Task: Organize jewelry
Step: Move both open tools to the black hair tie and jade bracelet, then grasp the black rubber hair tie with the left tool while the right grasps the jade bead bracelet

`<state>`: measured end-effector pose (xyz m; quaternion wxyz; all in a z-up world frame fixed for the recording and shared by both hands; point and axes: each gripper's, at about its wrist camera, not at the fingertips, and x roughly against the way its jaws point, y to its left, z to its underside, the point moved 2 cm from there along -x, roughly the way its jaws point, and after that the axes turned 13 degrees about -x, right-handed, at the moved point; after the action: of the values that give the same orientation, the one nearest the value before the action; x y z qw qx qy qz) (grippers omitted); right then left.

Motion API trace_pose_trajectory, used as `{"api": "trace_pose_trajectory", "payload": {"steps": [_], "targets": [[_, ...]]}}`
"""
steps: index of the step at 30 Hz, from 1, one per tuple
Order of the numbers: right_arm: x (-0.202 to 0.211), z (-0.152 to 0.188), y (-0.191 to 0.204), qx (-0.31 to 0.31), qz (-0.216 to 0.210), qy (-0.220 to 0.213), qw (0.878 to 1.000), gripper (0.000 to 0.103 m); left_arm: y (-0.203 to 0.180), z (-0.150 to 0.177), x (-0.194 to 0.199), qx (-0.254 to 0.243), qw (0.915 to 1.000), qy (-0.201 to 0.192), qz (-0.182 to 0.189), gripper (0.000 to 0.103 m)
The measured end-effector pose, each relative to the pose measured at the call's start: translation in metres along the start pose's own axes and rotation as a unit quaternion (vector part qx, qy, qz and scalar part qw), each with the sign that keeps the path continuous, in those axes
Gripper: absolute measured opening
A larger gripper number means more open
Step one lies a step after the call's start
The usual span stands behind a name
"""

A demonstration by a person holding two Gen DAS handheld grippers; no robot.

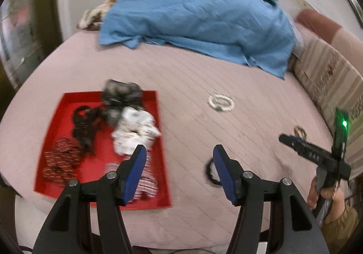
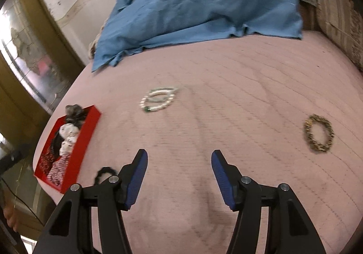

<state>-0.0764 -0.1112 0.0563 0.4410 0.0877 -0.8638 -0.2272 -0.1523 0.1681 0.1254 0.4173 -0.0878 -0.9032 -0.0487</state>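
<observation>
1. Jewelry is partly put away. A red tray (image 1: pixel 54 118) sits at the lower left of the left wrist picture, on a pink bed (image 1: pixel 204 72). It already holds dark beads (image 1: pixel 82 122) and some small cloth pouches, one of them a white pouch (image 1: pixel 133 129).

2. Three pieces are not in the tray yet, I think. A white bead bracelet (image 2: pixel 158 98) lies in the middle of the bed, well apart from the tray. A gold bracelet (image 2: pixel 318 132) lies alone at the right of the right wrist picture. A small dark ring-shaped piece (image 2: pixel 104 173) lies at the lower left of that picture, between the tray and the right gripper. I cannot tell if it is a bracelet or a hair band.

3. The left hand-held gripper (image 1: pixel 179 163) is spread wide and holds nothing. It hangs over the bed just beside the tray's right edge.

4. The right hand-held gripper (image 2: pixel 179 169) is also spread wide and holds nothing. It points at bare bed, with the dark piece near its left finger.

5. A blue cloth (image 1: pixel 199 18) lies heaped at the top of both pictures. It is not part of the job.

6. My guess is the job is about half done. The loose pieces must go in the tray.
</observation>
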Motion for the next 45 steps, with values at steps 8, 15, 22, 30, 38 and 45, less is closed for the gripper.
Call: {"api": "trace_pose_trajectory", "payload": {"steps": [8, 15, 22, 30, 38, 45], "targets": [[-0.016, 0.003, -0.021, -0.019, -0.003, 0.002, 1.000, 0.063, -0.055, 0.007, -0.047, -0.061, 0.9969, 0.033, 0.038, 0.060], [-0.031, -0.014, -0.023, -0.023, -0.016, 0.002, 1.000, 0.063, -0.066, 0.010, -0.076, -0.064, 0.9958, 0.047, 0.045, 0.059], [-0.077, -0.064, -0.001, -0.023, -0.033, 0.012, 0.999, 0.047, -0.067, 0.014, -0.085, -0.064, 0.9958, 0.052, 0.041, 0.059], [-0.154, -0.098, 0.027, -0.015, -0.012, 0.056, 0.998, 0.026, -0.061, 0.017, -0.096, -0.058, 0.9944, 0.064, 0.061, 0.059], [-0.171, -0.093, 0.044, 0.081, 0.067, 0.054, 0.993, 0.013, -0.056, 0.015, -0.097, -0.038, 0.9940, 0.068, 0.077, 0.059], [-0.141, -0.080, 0.021, 0.124, 0.152, 0.045, 0.979, 0.010, -0.049, 0.016, -0.084, -0.031, 0.9949, 0.058, 0.077, 0.059]]}}
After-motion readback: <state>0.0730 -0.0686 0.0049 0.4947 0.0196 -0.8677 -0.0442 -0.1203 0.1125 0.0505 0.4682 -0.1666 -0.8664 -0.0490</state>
